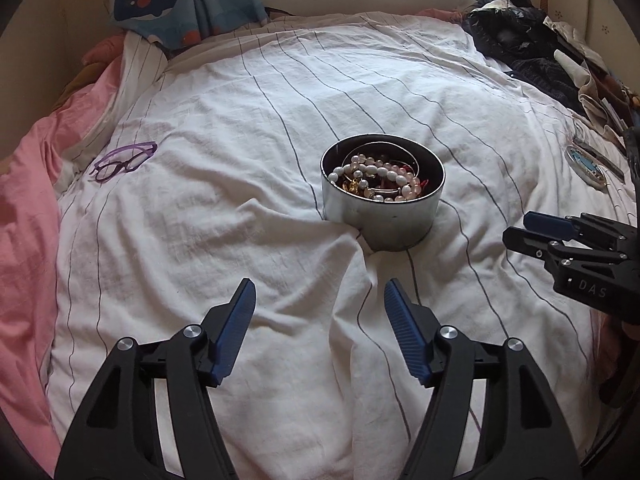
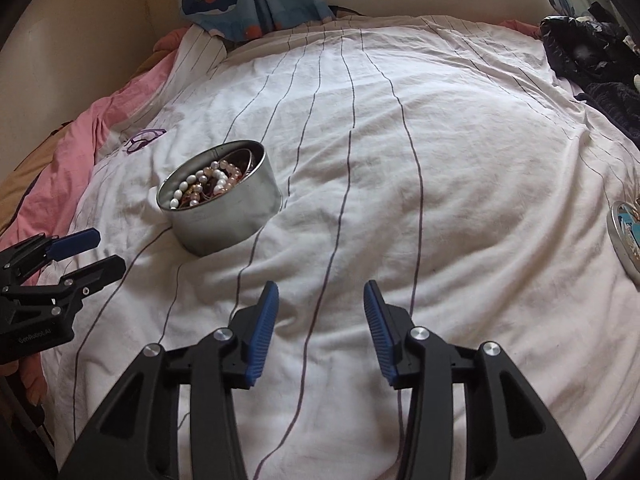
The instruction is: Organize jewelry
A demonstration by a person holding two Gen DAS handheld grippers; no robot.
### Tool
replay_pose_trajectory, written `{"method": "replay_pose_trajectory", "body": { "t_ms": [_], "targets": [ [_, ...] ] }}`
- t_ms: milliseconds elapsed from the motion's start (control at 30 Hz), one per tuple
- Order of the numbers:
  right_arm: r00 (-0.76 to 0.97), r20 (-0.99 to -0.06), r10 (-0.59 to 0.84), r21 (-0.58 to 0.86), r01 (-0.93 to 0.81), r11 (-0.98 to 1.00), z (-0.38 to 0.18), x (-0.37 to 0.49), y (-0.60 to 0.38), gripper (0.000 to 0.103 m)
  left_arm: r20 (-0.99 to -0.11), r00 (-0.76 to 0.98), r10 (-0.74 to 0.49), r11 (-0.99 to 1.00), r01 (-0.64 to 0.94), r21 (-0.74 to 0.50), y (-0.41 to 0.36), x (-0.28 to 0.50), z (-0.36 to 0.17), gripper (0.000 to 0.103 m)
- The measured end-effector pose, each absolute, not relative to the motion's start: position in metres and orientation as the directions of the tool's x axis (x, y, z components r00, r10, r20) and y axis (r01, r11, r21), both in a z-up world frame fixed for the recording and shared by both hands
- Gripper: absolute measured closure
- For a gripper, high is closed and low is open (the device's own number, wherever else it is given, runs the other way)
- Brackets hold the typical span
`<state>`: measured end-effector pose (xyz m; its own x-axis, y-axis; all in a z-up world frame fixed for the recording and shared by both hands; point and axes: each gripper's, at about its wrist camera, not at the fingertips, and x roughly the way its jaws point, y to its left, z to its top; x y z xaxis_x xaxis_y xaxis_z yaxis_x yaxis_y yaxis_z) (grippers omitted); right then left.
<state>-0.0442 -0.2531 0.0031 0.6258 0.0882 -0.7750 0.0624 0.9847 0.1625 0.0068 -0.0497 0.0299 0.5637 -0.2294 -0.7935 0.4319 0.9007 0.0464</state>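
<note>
Both my claws, left [image 1: 320, 300] and right [image 2: 320, 300], are spread and empty. The tin [image 1: 382, 216] sits tilted on soft quilt [image 1: 224, 208]; a careless nudge could spill the beads [image 1: 376, 176].

Bare white striped bedsheet [image 1: 240, 184] was seen on all sides of the round silver metal tin of pearl jewelry [image 1: 382, 196]. Purple-framed glasses [image 1: 124, 160] lay well apart to its left; dark heaped clothing [image 1: 520, 40] and an oval lid [image 1: 588, 168] lined the right edge.
</note>
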Motion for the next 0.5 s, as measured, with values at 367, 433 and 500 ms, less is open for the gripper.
{"method": "replay_pose_trajectory", "body": {
  "t_ms": [367, 433, 500],
  "targets": [
    [0.619, -0.782, 0.069, 0.129, 0.054, 0.990, 0.0029, -0.0515, -0.2484, 0.053, -0.787, 0.585, -0.194, 0.906, 0.414, 0.084, -0.0468, -0.0046, 0.0257, 0.028],
    [0.621, -0.781, 0.069, 0.129, 0.052, 0.990, 0.0034, -0.0518, -0.2479, 0.052, -0.785, 0.588, -0.196, 0.908, 0.412, 0.082, -0.0466, -0.0044, 0.0264, 0.027],
    [0.623, -0.779, 0.068, 0.127, 0.050, 0.991, 0.0035, -0.0513, -0.2470, 0.052, -0.782, 0.591, -0.198, 0.908, 0.410, 0.080, -0.0463, -0.0045, 0.0269, 0.027]
  ]
}}
